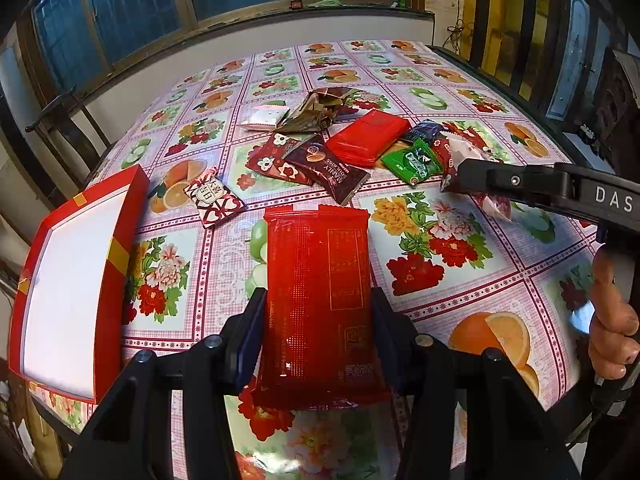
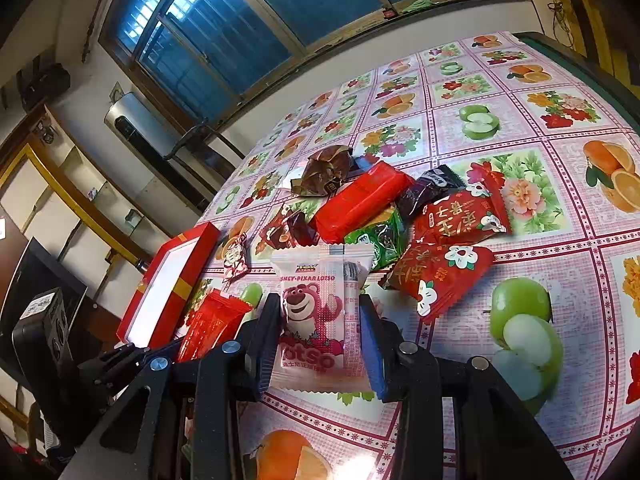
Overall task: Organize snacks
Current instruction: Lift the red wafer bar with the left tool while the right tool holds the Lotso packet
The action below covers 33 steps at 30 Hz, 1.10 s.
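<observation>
My left gripper (image 1: 318, 316) is shut on a flat red snack packet (image 1: 316, 280), its pads pressing the packet's long sides. That packet (image 2: 212, 320) also shows at the lower left of the right wrist view. My right gripper (image 2: 320, 332) is shut on a pink and white Lotso bear packet (image 2: 320, 312). In the left wrist view the right gripper (image 1: 464, 178) reaches in from the right with the pale packet (image 1: 468, 152) in it. A red box (image 1: 68, 280) with a white inside lies open at the table's left edge, beside my left gripper.
A pile of snacks lies mid-table: a thick red packet (image 1: 368, 138), a green one (image 1: 412, 162), a dark brown packet (image 1: 332, 172), crumpled brown wrappers (image 1: 316, 112), two red flowered packets (image 2: 460, 216). A hand (image 1: 612, 312) grips the right tool. A fruit-patterned cloth (image 1: 440, 280) covers the table.
</observation>
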Each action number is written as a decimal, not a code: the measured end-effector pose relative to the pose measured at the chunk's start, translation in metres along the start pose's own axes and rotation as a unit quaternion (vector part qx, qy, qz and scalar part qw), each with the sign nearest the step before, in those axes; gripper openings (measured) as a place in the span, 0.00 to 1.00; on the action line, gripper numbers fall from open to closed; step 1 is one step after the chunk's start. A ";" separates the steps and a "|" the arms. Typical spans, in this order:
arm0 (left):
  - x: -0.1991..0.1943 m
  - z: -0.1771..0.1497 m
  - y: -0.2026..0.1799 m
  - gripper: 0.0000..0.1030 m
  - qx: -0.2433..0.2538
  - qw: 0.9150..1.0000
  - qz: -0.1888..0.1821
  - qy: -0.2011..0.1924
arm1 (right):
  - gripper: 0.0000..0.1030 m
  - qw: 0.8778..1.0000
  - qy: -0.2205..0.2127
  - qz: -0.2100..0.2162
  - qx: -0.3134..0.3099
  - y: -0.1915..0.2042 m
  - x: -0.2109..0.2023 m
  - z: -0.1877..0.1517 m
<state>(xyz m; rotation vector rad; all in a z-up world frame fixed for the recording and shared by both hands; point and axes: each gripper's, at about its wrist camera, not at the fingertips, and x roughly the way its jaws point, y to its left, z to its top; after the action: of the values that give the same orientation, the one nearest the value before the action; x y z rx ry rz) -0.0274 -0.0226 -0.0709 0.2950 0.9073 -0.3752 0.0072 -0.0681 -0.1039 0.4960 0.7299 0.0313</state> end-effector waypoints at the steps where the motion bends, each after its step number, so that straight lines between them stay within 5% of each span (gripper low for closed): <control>1: 0.000 0.000 0.000 0.48 0.000 1.000 0.000 0.000 | 0.39 1.000 0.000 0.000 0.000 0.000 0.000 0.000; 19: -0.009 -0.001 0.005 0.48 -0.004 1.000 -0.015 -0.015 | 0.39 1.000 -0.002 -0.012 0.002 -0.002 0.001 0.000; 33: -0.037 -0.011 0.059 0.48 -0.032 0.998 -0.003 -0.050 | 0.39 0.999 0.038 0.002 0.003 0.040 0.049 -0.018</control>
<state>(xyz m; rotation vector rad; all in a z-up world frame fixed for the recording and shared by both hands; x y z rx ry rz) -0.0301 0.0419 -0.0421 0.2119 0.8206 -0.3626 0.0382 -0.0155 -0.1285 0.5036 0.8037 0.0519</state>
